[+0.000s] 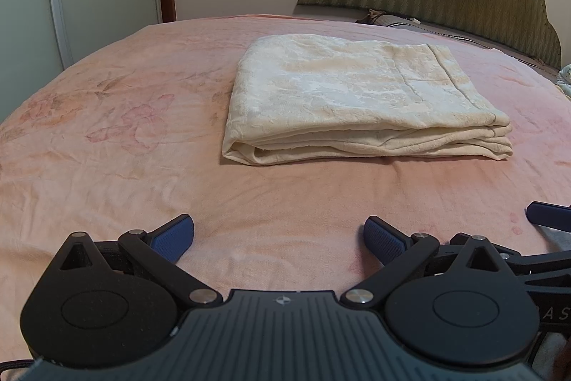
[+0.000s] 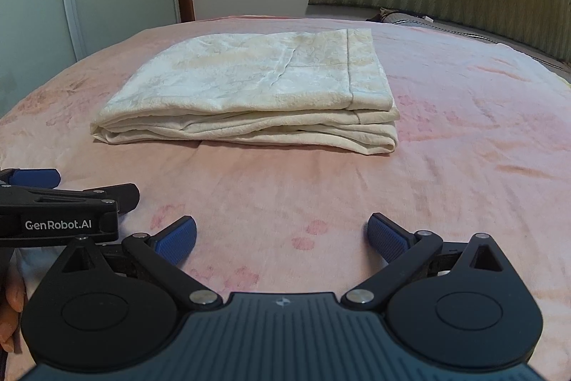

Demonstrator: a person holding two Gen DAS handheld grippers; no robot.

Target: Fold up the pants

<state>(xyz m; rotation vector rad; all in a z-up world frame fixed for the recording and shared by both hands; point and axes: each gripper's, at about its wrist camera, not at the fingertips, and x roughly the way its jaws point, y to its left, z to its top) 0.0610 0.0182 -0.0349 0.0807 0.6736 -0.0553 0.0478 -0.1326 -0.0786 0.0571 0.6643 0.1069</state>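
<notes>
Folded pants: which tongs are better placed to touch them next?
Marginally left. Both tongs, left and right, are open and empty, short of the folded pants. The left view centres the bundle more; the right view shows it off to its left.

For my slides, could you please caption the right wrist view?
Open right gripper facing folded cream pants on pink bed.

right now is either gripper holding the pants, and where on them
Nothing is held. The left gripper and right gripper are both open above the pink bedspread, apart from the folded cream pants.
</notes>
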